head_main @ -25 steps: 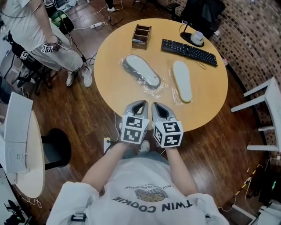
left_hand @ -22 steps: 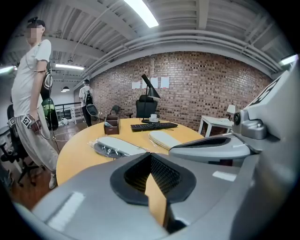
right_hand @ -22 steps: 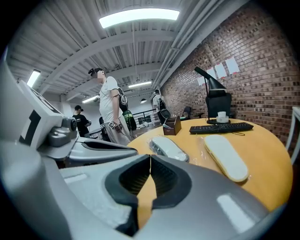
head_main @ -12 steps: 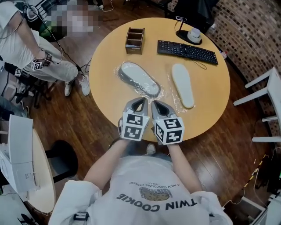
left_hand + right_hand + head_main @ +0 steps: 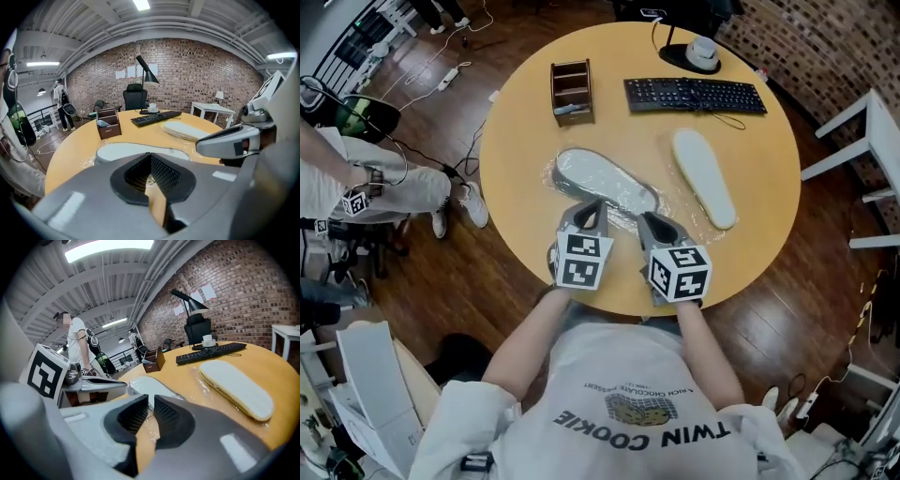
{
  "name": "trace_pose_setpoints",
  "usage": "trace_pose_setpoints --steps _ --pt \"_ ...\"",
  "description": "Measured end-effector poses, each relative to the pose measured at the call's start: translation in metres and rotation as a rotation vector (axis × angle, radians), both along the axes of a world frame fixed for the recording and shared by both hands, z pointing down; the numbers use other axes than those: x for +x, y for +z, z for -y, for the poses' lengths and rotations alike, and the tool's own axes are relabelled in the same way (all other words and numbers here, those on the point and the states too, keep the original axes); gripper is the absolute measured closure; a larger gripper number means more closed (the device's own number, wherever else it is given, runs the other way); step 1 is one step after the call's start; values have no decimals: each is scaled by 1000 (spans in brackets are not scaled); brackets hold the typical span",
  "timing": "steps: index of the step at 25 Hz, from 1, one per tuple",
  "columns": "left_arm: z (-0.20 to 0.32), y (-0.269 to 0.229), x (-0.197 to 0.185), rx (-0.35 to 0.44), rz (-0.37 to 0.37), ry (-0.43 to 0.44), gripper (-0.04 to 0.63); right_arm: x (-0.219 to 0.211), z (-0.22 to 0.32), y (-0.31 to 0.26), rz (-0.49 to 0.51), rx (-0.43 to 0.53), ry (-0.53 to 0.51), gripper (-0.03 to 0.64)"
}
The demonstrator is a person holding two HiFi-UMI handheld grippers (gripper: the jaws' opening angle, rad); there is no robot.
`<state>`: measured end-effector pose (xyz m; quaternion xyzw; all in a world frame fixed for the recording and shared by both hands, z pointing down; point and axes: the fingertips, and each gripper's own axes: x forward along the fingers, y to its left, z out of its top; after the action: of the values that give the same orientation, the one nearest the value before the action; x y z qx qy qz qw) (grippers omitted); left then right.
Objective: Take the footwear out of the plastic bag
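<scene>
Two pale slippers lie sole-up on the round wooden table (image 5: 516, 150), each wrapped in clear plastic. The left slipper (image 5: 605, 183) is just beyond my left gripper (image 5: 591, 208), whose jaws are shut and empty above the table near the bag's edge (image 5: 136, 151). The right slipper (image 5: 703, 176) lies farther right (image 5: 236, 385). My right gripper (image 5: 652, 223) hovers over crinkled plastic between the two slippers. Its jaws are opening, with a narrow gap and nothing between the pads (image 5: 151, 401).
A black keyboard (image 5: 695, 95), a lamp base with a cup (image 5: 701, 52) and a wooden desk organiser (image 5: 572, 91) stand at the table's far side. A white chair (image 5: 862, 159) is to the right. A seated person (image 5: 366, 187) is at the left.
Both grippers have moved forward over the table and spread apart, the right one going rightward. The head view has shifted, so the table sits higher in frame.
</scene>
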<state>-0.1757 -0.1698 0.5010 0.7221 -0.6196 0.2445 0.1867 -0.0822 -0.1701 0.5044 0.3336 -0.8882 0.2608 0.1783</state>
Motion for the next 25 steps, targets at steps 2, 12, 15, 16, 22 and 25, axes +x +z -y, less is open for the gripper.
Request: trace_pose_setpoints --steps 2,12,15,16,22,25 --pt "5 3 -20 -13 11 25 592 -2 4 8 -15 -20 37 587" --pt "33 20 -93 -62 62 129 592 -8 16 24 -62 -73 191 565" --pt "40 24 -114 -76 94 160 592 -3 22 26 -64 -85 243 555" --pt "43 25 -122 -76 108 170 592 -1 24 27 -62 -91 261 552" --pt "58 47 -153 -122 165 233 592 23 23 38 -32 -154 363 523" --pt "63 59 -163 -152 179 249 592 38 20 44 21 -206 403 520"
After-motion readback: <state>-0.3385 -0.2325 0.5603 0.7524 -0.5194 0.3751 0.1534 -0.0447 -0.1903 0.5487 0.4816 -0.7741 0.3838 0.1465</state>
